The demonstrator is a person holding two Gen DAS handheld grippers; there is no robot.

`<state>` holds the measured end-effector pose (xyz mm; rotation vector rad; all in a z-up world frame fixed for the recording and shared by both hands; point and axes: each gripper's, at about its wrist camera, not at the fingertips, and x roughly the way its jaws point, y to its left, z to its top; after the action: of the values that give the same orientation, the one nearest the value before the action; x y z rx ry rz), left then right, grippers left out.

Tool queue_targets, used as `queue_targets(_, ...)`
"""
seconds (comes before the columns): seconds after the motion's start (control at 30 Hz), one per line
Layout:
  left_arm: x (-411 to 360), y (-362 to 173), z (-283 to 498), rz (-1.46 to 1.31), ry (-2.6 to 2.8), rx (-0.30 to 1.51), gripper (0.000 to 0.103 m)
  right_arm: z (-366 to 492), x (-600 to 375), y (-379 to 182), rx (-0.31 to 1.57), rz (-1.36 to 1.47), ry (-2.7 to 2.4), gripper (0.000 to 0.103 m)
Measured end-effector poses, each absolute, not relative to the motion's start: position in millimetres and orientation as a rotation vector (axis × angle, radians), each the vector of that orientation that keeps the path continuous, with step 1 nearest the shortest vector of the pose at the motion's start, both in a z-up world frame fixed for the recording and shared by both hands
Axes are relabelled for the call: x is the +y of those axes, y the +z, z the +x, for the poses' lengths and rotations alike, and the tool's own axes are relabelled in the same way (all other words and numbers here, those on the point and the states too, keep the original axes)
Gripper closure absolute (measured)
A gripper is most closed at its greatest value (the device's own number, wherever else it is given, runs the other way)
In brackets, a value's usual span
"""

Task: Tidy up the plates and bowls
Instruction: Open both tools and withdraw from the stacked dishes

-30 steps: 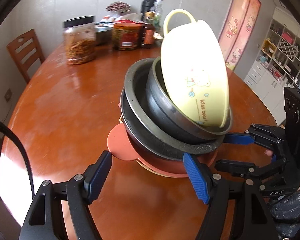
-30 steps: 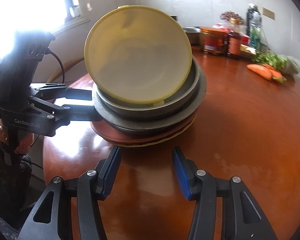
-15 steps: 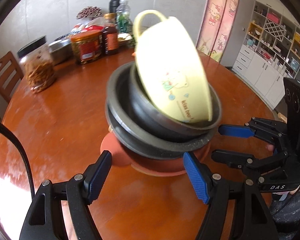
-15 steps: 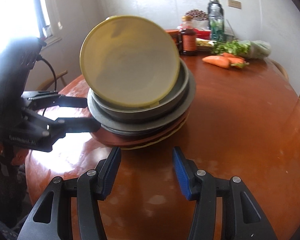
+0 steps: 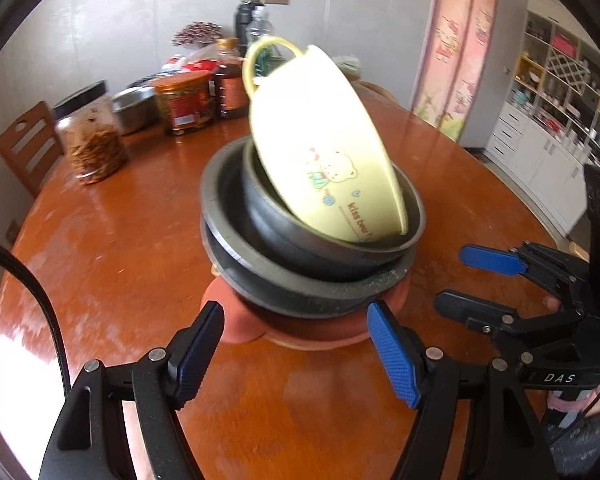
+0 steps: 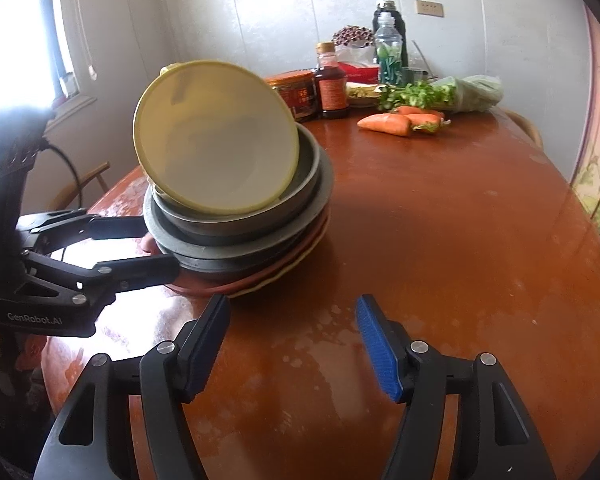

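Note:
On the round wooden table [image 5: 112, 264] stands a stack: a yellow bear-print bowl [image 5: 332, 152] tilted on its edge inside two dark grey bowls [image 5: 276, 248], over a red plate [image 5: 236, 320]. My left gripper [image 5: 296, 352] is open, its blue pads on either side of the red plate's near edge without pressing it. In the right wrist view the yellow bowl [image 6: 220, 140] shows its inside. My right gripper [image 6: 294, 348] hovers over bare table in front of the stack, its jaws opening with nothing between them. The left gripper [image 6: 152, 246] reaches the stack from the left.
At the table's far side stand a snack jar [image 5: 92, 140], a steel bowl [image 5: 134, 108], a red tin [image 5: 184, 104] and a sauce bottle [image 6: 332, 84]. Carrots [image 6: 396, 122] and greens [image 6: 444, 94] lie far right. A chair [image 5: 24, 148] is left, shelves [image 5: 560, 92] right.
Both views have swung around the stack. My right gripper's fingers have drawn back from the stack's rim and its jaws stand wider. The stack itself keeps its shape.

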<state>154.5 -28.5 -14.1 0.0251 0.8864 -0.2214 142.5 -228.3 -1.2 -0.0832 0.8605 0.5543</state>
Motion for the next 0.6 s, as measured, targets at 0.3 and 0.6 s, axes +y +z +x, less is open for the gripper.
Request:
queue_targets(0.3,-24.3,-3.2,111.9,-0.063,-0.128,0.845,0.029,110.8,-236.8,11.2,0.799,-0.137,0.471,0.026)
queue_targets(0.6,-43.4,-0.2,69.3,-0.064,-0.055,0.819,0.02,68.8,-245.4,25.2,0.725,-0.162,0.419,0.025)
